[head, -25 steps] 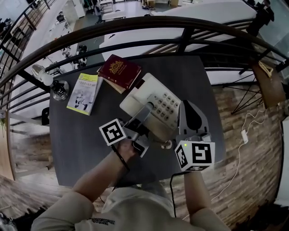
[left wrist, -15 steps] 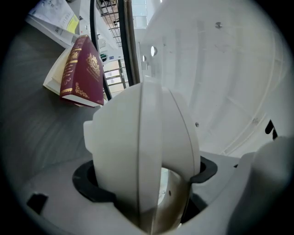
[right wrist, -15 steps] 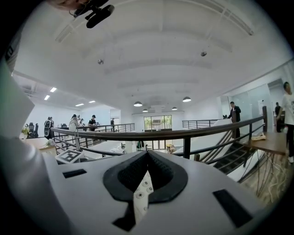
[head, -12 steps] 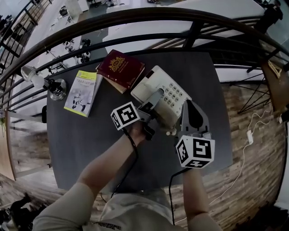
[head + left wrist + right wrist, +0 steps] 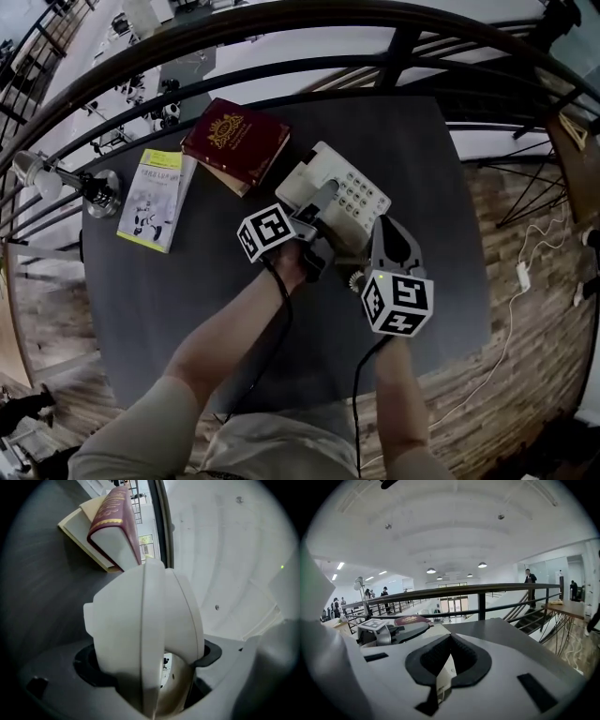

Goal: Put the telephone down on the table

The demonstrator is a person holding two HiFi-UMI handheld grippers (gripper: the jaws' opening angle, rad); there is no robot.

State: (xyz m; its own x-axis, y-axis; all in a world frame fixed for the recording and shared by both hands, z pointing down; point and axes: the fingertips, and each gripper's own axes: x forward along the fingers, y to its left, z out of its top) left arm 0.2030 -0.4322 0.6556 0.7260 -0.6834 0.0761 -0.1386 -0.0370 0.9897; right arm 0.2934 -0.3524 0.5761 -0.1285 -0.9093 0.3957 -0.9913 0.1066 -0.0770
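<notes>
The telephone (image 5: 361,202) is sitting lower than a second ago, apparently down on the table (image 5: 150,291), just beside the book (image 5: 234,141). The left gripper (image 5: 319,208) is still clamping its white body; the right gripper (image 5: 389,230) is pinching shut on just a thin white sliver (image 5: 441,676) — releasing is what remains.

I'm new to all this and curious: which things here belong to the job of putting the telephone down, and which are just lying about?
Part of the job: telephone, gripped by the left hand-held gripper and the right hand-held gripper; table.
Just lying about: red book, yellow booklet, desk lamp.
</notes>
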